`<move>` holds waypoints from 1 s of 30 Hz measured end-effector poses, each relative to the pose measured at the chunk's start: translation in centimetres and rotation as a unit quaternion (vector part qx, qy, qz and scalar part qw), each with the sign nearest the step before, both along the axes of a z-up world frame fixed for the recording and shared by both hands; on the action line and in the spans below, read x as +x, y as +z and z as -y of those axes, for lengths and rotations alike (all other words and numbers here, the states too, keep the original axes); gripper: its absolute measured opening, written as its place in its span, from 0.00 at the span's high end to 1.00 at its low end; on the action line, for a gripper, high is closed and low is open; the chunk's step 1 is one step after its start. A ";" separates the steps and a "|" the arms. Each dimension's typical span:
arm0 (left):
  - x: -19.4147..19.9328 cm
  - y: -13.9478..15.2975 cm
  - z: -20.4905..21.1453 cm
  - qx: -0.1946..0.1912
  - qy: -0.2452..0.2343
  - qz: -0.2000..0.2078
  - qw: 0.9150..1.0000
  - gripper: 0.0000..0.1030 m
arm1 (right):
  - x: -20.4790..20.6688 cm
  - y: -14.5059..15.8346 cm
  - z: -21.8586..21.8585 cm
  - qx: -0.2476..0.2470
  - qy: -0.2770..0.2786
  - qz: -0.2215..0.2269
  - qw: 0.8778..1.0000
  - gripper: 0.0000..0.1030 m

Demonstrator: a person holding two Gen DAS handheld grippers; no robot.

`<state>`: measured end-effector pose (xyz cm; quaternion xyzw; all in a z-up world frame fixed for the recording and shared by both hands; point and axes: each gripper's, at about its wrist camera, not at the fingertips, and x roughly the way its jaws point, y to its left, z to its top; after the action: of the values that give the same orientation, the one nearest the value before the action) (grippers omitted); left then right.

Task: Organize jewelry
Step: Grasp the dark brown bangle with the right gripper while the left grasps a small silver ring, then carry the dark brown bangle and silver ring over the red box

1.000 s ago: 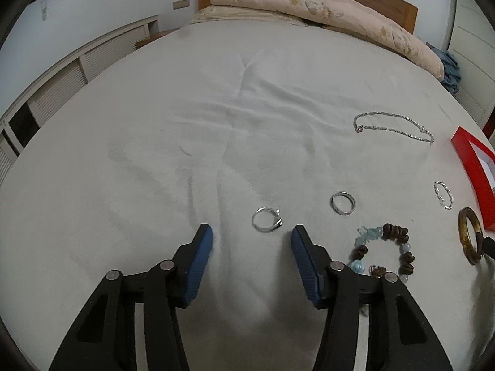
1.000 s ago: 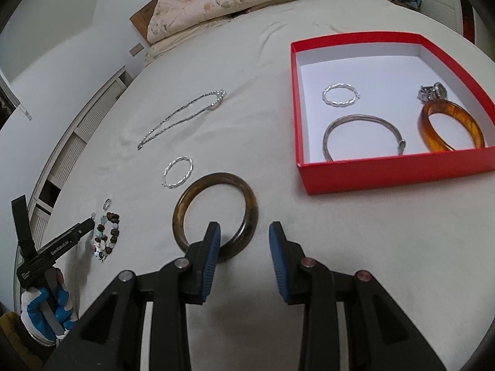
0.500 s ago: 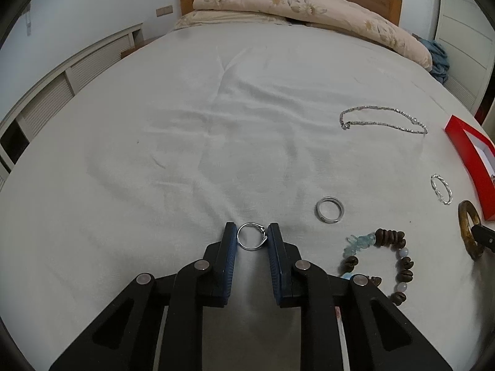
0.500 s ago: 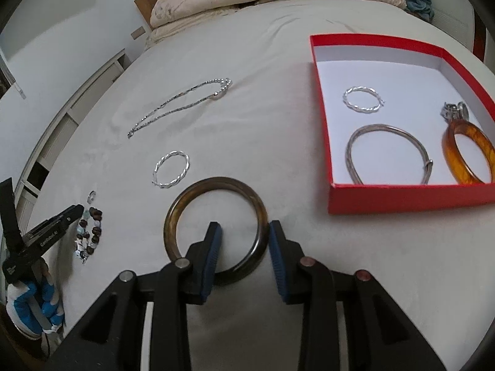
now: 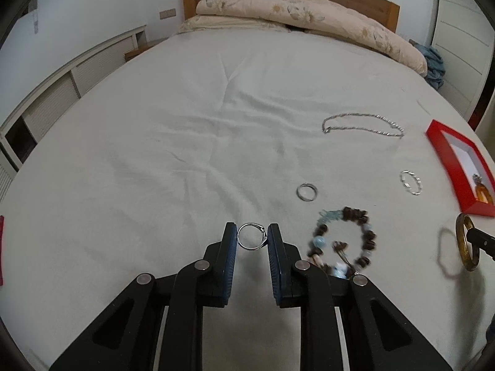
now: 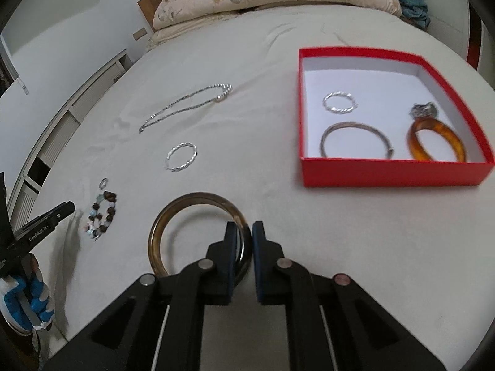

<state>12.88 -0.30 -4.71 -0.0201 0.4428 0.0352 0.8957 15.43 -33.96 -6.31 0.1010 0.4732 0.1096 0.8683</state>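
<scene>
Left wrist | left hand-held gripper clamps silver ring | right hand-held gripper clamps brown bangle (rim only)

Both tongs are black, blue-padded, silver-screwed; the hand's glove is blue-and-white.

Dim, even room light with heavy fisheye bending at your edges.
Your beaded bracelet and red box smear with motion blur; the brown bangle casts a soft shadow leftward.

Your bed, white sheet: silver chain, twisted bangle, small ring, beaded bracelet, red box, rolled quilt.
</scene>
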 end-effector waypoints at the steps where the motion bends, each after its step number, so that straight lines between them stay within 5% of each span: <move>1: -0.4 0.5 0.0 -0.001 0.000 0.003 1.000 0.81 | -0.5 0.5 0.2 -0.001 -0.002 0.003 1.000 0.91; 18: -7.8 7.0 2.6 -0.032 -0.022 0.045 0.998 0.81 | -9.5 8.1 3.9 0.003 -0.025 0.057 0.998 0.91; 30: -5.4 7.8 10.3 -0.043 -0.078 0.041 0.995 0.81 | -10.2 9.9 10.7 0.002 -0.070 0.079 0.994 0.91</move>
<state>7.50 -10.55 3.07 -0.0257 0.4069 -0.0545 0.9115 5.26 -44.69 3.55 0.1266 0.3944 0.0573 0.9084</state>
